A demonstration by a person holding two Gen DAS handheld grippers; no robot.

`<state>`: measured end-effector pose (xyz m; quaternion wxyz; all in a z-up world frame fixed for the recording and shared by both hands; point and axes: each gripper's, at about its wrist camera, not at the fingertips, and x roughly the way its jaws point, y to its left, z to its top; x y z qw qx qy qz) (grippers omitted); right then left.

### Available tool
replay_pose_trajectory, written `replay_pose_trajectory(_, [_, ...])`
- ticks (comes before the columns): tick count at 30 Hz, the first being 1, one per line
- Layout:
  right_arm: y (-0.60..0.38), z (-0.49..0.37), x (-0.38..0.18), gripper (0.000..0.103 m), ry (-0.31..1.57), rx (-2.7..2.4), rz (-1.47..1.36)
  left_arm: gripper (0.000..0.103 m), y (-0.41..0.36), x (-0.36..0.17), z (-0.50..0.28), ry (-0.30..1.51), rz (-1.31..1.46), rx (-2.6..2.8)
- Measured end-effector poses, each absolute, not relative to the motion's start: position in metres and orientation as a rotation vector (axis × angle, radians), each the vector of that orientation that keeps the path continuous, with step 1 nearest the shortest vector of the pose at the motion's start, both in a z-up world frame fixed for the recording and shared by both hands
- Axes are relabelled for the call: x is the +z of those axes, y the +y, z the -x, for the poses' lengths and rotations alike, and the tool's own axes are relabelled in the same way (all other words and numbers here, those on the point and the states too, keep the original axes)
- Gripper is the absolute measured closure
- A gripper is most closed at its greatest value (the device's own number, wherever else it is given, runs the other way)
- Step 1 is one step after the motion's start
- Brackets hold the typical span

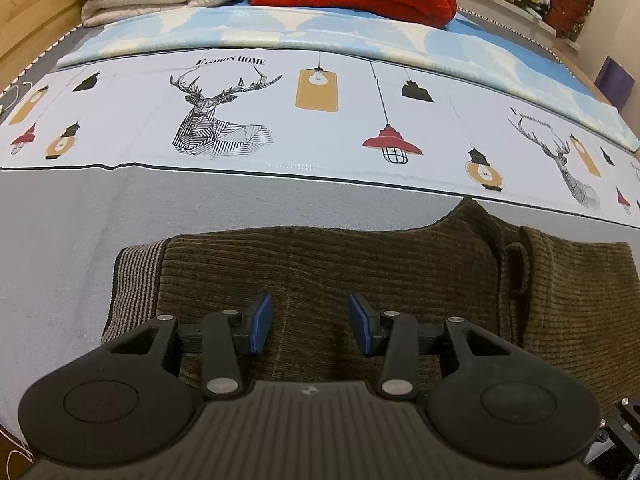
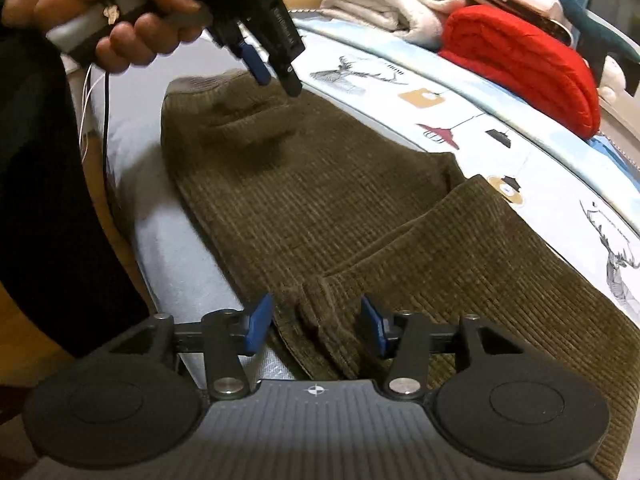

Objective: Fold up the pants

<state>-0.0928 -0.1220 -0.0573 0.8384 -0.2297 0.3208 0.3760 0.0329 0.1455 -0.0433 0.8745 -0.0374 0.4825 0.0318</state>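
Pants point(image 2: 320, 216) olive corduroy, flat on bed point(image 1: 60, 220), seemingly folded lengthwise; cross folds left. Left gripper point(image 1: 310, 322) released above cuff. Right gripper point(image 2: 316, 322) released, straddling fabric ridge.

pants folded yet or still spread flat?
Partly folded. The pants lie on the bed with one layer doubled over another; the overlap edge shows in both views.
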Motion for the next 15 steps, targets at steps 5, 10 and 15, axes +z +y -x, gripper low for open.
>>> replay_pose_trajectory(5, [-0.124, 0.09, -0.046, 0.084, 0.628, 0.811, 0.457, 0.056, 0.148, -0.045, -0.033, 1.017, 0.081, 0.074])
replay_pose_trajectory(10, [-0.16, 0.084, -0.003, 0.086, 0.468, 0.746, 0.201, 0.056, 0.149, -0.044, -0.034, 1.01, 0.094, 0.072])
replay_pose_trajectory(15, [-0.135, 0.088, -0.039, 0.079, 0.649, 0.801, 0.408, 0.056, 0.148, -0.044, -0.034, 1.017, 0.093, 0.069])
